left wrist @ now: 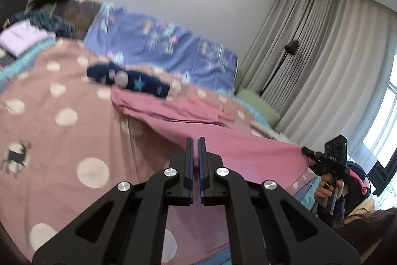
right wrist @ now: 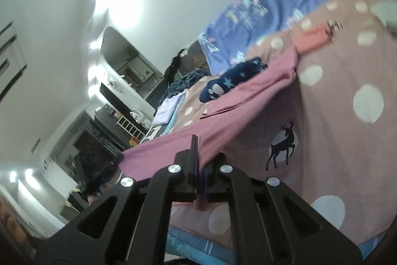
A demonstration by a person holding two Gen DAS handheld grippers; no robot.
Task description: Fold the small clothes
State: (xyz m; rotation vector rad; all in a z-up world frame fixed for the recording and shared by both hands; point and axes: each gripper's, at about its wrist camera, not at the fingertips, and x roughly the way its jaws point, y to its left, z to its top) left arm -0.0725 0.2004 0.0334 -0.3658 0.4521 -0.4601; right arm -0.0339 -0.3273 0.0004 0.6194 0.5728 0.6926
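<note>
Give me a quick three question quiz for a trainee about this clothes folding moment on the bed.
1. True or false: both grippers are shut on the pink garment.
2. What lies past the pink garment, near the blue patterned bedding? A) navy star-print garment B) yellow towel C) white hat
3. Fill in: the pink garment's near edge is ____ off the dotted blanket.

Key: 1 true, left gripper and right gripper; 2 A; 3 lifted.
</note>
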